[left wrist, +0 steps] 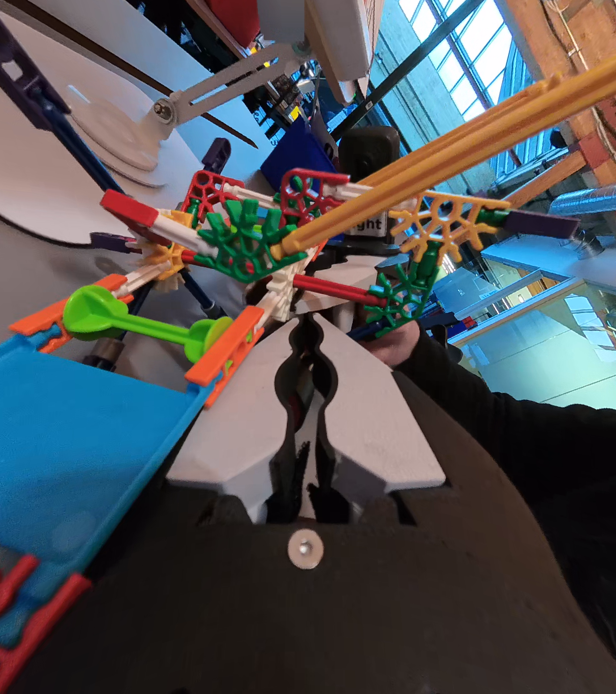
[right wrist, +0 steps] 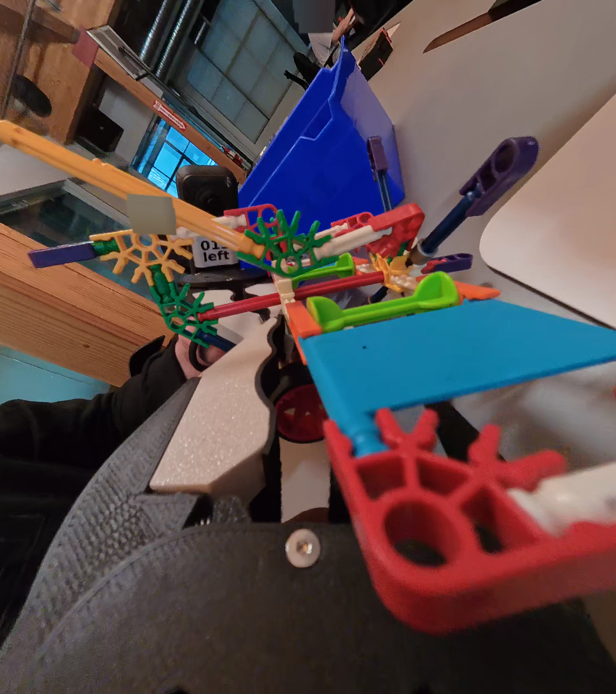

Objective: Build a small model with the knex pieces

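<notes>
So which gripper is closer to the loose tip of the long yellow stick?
Left, probably. The long yellow rod slants back toward the left gripper and away from the right gripper.

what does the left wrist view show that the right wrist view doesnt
Only the left wrist view shows the white slotted bracket and the silver duct. Only the right wrist view shows the red wheel under the model and the full blue bin. Both show the light blue panel, the lime green spool, the long yellow rod and the green connector, with each tool closed on the model.
</notes>
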### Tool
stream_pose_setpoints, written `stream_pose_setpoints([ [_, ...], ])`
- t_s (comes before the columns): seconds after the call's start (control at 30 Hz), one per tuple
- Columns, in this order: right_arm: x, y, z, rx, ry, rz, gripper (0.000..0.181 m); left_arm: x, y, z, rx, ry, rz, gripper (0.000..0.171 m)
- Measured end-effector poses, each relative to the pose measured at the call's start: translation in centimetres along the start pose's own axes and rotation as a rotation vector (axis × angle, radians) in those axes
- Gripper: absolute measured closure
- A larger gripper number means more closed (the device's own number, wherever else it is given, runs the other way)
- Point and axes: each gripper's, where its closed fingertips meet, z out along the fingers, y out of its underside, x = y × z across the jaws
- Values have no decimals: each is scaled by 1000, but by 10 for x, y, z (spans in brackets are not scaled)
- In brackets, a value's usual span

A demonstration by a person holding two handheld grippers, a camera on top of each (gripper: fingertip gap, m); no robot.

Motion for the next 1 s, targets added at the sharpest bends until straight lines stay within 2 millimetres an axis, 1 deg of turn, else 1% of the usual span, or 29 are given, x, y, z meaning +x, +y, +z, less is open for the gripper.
stream_pose_setpoints([
  [0.03, 1, 1, -3, -10, 6, -4, 156, 0, 1, 1, -7, 1, 2, 171],
  [0.1, 5, 3, -9, -32, 25, -9, 149, 1, 1, 0, -8, 3, 6, 171],
  [0.23, 9, 9, -21, -93, 64, -50, 145, 2, 5, 2, -30, -2, 26, 171],
  [0.3, 15, 16, -24, -140, 95, -85, 135, -3, -2, -3, 4, -29, 29, 171],
  [0.37, 13, 19, -25, -152, 65, -71, 136, -5, -5, -8, 1, -33, 37, 171],
  [0.5, 13, 19, -28, -171, 81, -153, 145, -8, -9, -14, 11, -49, 44, 171],
  [0.53, 13, 19, -28, -180, 91, -188, 147, -8, -10, -14, 15, -47, 44, 171],
  [0.6, 25, 22, -30, -216, 175, -286, 149, -6, -13, -14, 30, -41, 61, 171],
  [0.63, 26, 27, -31, -249, 182, -304, 151, -6, -15, -13, 35, -49, 69, 171],
  [0.7, 26, 28, -32, -266, 194, -357, 153, -8, -17, -13, 44, -58, 70, 171],
  [0.77, 28, 30, -34, -306, 233, -494, 157, -11, -21, -14, 62, -74, 69, 171],
  [0.87, 27, 27, -28, -306, 288, -698, 161, -14, -25, -15, 80, -94, 87, 171],
  [0.93, 36, 27, -22, -341, 358, -831, 161, -17, -25, -15, 72, -113, 103, 171],
  [1.0, 44, 32, -14, -391, 392, -906, 162, -18, -25, -15, 70, -116, 100, 171],
])
